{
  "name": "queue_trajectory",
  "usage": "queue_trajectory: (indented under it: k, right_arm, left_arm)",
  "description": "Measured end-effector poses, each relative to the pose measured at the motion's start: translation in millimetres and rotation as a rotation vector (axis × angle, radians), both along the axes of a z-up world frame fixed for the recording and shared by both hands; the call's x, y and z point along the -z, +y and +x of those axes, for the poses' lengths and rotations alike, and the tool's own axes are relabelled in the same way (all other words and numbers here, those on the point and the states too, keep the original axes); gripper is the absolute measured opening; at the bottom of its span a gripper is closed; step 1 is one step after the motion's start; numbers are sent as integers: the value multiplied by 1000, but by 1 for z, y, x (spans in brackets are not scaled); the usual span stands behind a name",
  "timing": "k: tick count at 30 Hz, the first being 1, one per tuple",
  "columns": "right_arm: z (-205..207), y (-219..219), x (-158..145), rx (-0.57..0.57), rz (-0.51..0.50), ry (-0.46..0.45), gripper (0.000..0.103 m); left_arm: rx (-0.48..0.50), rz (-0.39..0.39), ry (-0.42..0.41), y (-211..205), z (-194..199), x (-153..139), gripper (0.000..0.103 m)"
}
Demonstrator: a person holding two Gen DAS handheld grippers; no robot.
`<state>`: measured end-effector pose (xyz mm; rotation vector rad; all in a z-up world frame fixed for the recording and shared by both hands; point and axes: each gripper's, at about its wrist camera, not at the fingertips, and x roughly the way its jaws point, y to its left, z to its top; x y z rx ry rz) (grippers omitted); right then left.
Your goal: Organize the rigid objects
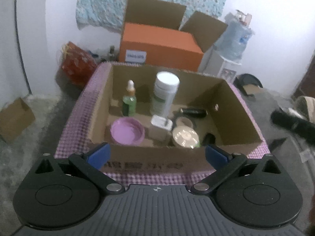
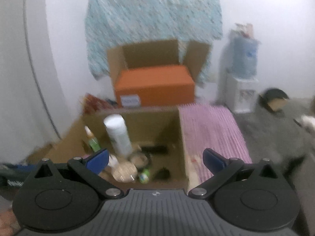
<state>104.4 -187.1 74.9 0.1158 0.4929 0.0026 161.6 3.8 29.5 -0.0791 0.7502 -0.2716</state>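
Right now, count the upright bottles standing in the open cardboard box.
2. The green dropper bottle stands at the back left of the cardboard box; the tall white bottle stands right of it, mid-back. A dark tube lies flat, not counted. Others may be hidden.

Left wrist view: looking forward and down into open cardboard box (image 1: 196, 158) from just before its near wall, box filling mid-frame. Right wrist view: set farther right, box (image 2: 183, 137) at lower centre-left, motion-blurred. Shared by both: box interior, white bottle (image 1: 165, 96) (image 2: 118, 135), orange box (image 1: 159, 45) (image 2: 155, 86) at back.
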Motion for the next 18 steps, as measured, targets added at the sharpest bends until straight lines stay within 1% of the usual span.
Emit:
queue_trajectory:
  k: [1,3,5,7,9,11,12,14,15,16,17,18]
  right_arm:
    - [4,-4,-5,-39,31,-16,103]
    - [18,-11,-15,-119,102,-12,103]
    - [36,-11,-20,-187,134,17,103]
    - [60,-4,-21,-247,130,77,101]
    - [84,7,-15,-289,99,144,92]
    - [109,21,-4,-330,59,226,72]
    - [120,26,3,-345,53,271,69]
    - [145,33,20,-370,76,378,64]
    - [157,35,29,-370,91,426,62]
    - [167,37,37,-369,97,470,60]
    - [174,40,44,-374,95,502,59]
    - [182,42,50,-377,91,528,59]
  left_arm:
    - [-5,16,-19,0,0,-2,103]
    - [3,52,-52,-2,2,-5,103]
    - [34,76,-69,-6,7,-6,103]
    - [73,83,-77,-9,13,-6,103]
    - [101,72,-81,-11,19,-4,102]
    - [119,61,-82,-13,23,-1,99]
    - [132,60,-82,-14,26,1,95]
    - [150,65,-64,-17,34,5,85]
    - [162,66,-50,-19,38,8,73]
    - [172,69,-33,-21,42,11,67]
    - [183,72,-13,-23,47,14,64]
    - [198,72,8,-25,51,17,59]
